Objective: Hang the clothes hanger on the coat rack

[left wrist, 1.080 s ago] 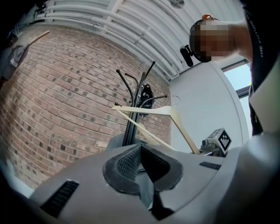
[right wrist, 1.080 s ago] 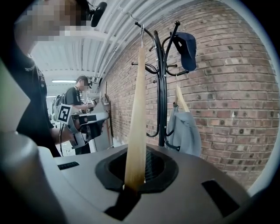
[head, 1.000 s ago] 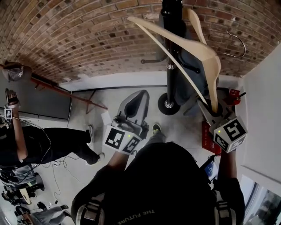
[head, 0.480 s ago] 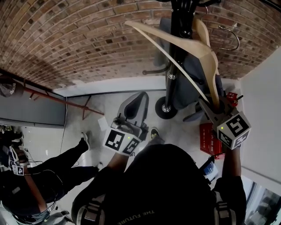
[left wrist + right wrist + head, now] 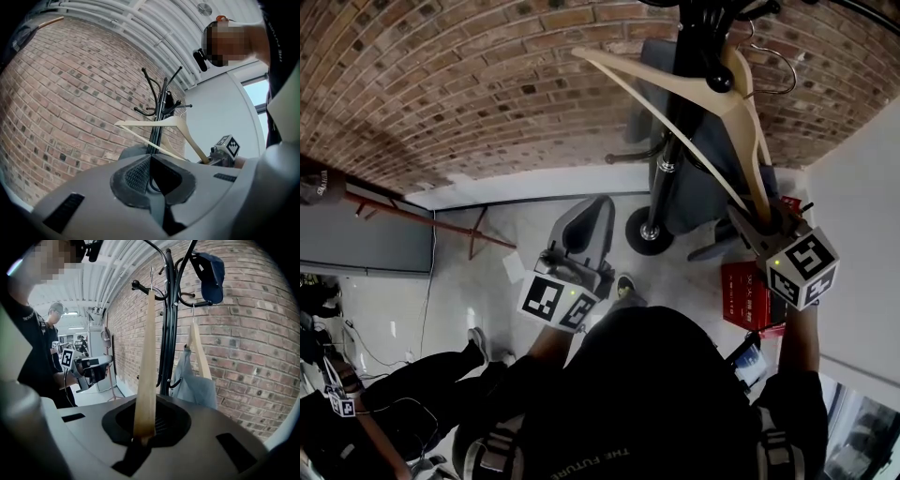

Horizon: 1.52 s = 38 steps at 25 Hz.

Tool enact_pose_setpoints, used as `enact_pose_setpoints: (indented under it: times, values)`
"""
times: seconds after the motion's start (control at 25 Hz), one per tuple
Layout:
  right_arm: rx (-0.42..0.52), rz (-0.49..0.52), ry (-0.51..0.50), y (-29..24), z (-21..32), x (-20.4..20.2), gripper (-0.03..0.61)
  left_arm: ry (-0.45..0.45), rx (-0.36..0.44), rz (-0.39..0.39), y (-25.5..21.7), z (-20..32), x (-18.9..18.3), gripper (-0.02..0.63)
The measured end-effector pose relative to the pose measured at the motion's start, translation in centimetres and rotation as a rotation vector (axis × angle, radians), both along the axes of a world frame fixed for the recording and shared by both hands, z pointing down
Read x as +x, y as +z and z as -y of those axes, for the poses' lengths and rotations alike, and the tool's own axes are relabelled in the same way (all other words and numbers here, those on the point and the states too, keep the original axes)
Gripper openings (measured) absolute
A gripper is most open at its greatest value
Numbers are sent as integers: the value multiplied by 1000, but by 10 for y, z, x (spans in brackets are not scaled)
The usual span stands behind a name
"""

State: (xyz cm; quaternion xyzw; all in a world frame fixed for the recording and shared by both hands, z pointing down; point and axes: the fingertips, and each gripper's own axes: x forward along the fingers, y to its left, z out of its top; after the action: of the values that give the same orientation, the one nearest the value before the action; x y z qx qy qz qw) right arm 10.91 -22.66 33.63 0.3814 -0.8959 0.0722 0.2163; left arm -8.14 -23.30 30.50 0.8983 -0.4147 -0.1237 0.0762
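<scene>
Jaws of the right gripper (image 5: 145,427) clamped on one arm tip of the smooth pale wooden hanger (image 5: 147,357), long axis rising steeply, wire hook (image 5: 151,275) uppermost beside a curved peg (image 5: 140,287) of the black metal coat rack (image 5: 169,333); left gripper (image 5: 151,173) closed, empty.

Coat rack (image 5: 656,197) top past head-view edge

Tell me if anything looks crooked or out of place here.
Only the wooden hanger: it stands steeply tilted, gripped by one arm's tip in the right gripper, hook up by a coat rack peg, not hanging level.
</scene>
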Motion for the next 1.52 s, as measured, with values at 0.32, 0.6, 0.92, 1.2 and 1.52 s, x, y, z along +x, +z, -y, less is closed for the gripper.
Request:
enact_pose_setpoints:
  times: [0.32,0.6,0.92,1.2,1.52]
  values:
    - [-28,-6,6,-2,8,4,31,7,12,-13,-4,6,0,18]
    - [-42,-25,2,0,18,3,31,-1,12,-16,-3,11,-3,18]
    - [-53,-56,0,1,26,2,31,-8,5,-24,0,16,-8,18]
    - [-61,-95,7,4,31,2,31,-8,-3,-34,2,20,-12,18]
    - [-83,-157,29,10,38,6,31,-7,-13,-39,3,26,-16,18]
